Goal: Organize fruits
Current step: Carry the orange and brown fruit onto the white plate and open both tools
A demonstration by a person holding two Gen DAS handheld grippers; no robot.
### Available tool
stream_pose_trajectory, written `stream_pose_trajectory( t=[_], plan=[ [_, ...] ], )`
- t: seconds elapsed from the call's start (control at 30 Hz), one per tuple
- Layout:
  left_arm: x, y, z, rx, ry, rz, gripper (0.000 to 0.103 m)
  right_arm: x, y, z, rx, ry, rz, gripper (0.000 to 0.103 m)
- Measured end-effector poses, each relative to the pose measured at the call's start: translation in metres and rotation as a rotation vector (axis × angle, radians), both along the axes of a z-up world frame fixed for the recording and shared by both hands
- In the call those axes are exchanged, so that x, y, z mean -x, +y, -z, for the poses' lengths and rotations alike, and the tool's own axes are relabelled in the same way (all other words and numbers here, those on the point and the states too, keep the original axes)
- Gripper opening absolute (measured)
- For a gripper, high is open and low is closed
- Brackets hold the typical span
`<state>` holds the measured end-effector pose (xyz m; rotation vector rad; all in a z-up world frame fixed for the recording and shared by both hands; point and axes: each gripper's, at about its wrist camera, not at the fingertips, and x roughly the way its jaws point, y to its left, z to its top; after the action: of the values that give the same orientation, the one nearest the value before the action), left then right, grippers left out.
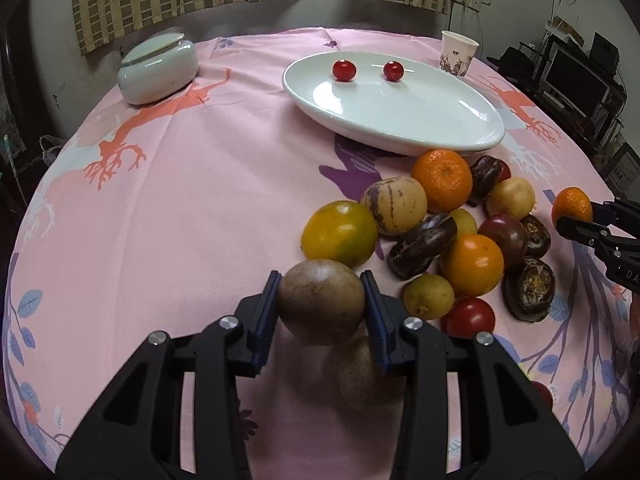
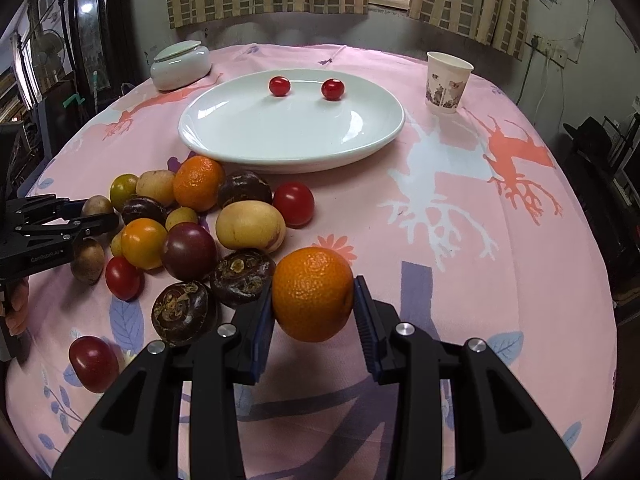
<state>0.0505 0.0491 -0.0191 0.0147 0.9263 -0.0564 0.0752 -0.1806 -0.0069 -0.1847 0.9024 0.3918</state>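
Smooth-skinned, the brown fruit [image 1: 321,301] and tangerine [image 2: 313,294], pinched in the left claw [image 1: 322,312] and right claw [image 2: 314,308], might have slipped before reaching the plate [image 2: 224,148].

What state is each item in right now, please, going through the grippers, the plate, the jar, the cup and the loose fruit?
Left gripper: shut on a brown fruit, lifted off the cloth.
Right gripper: shut on a mandarin, lifted.
Plate: upright, holding two cherry tomatoes.
Jar: lid tilted, ajar.
Paper cup: upright; contents hidden.
Fruit pile: loose on the cloth beside the plate.
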Motion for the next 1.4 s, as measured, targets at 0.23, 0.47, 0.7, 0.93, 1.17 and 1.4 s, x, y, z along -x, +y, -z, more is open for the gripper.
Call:
stream_pose_trajectory(
  t=[0.23,0.47,0.7,0.93,1.17,1.4],
  plan=[
    [0.014,-0.02,-0.02,-0.027,-0.069,0.032,0.04,0.006,0.001,-0.009,-0.016,-0.038,-0.01,0.038],
    [0.011,-0.022,-0.028,0.001,-0.05,-0.008,0.041,0.011,0.0,-0.02,-0.039,-0.078,-0.013,0.038],
    [0.003,-0.026,-0.06,0.034,-0.085,-0.012,0.041,0.01,-0.005,-0.035,-0.081,-0.106,0.008,0.038],
    [-0.009,-0.032,-0.071,0.032,-0.093,-0.02,0.041,0.008,-0.008,-0.049,-0.089,-0.118,0.014,0.038],
    [-0.05,-0.037,-0.074,0.063,-0.088,-0.012,0.041,-0.017,-0.005,-0.064,-0.081,-0.147,0.009,0.038],
    [-0.117,-0.032,-0.061,0.016,-0.083,-0.077,0.041,-0.085,0.019,-0.045,-0.031,-0.074,0.012,0.038]
  ],
)
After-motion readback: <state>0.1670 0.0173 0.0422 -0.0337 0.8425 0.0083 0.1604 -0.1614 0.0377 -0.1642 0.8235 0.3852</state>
